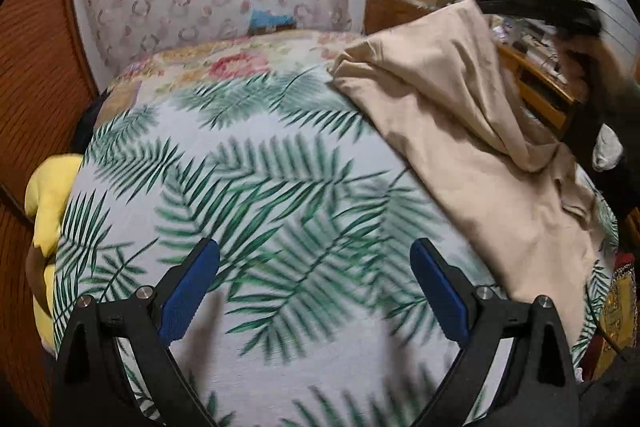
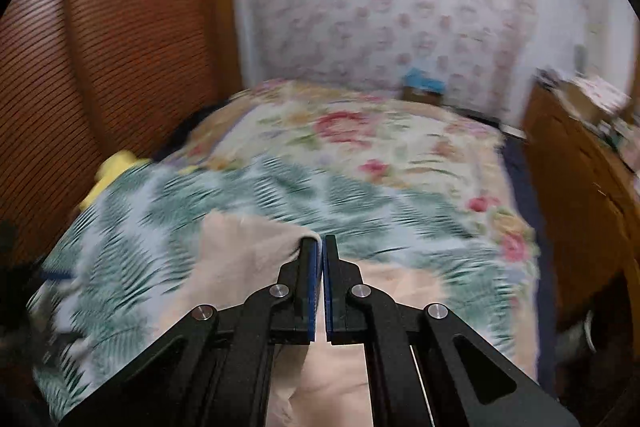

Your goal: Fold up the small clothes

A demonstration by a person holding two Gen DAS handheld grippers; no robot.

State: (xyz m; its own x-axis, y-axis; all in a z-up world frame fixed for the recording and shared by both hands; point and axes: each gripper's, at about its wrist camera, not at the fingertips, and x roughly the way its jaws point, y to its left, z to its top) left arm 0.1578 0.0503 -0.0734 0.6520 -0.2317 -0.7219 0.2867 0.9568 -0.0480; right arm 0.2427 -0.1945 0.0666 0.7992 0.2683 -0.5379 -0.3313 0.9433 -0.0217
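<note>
Plainly, right gripper (image 2: 322,247) jaws pinch beige garment (image 1: 460,115); left gripper (image 1: 315,255) jaws spread, no writing readable

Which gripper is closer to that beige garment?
The right. The right gripper is shut on the beige garment's edge, lifting it. The left gripper hangs open over the palm-leaf sheet, beside the garment.
</note>
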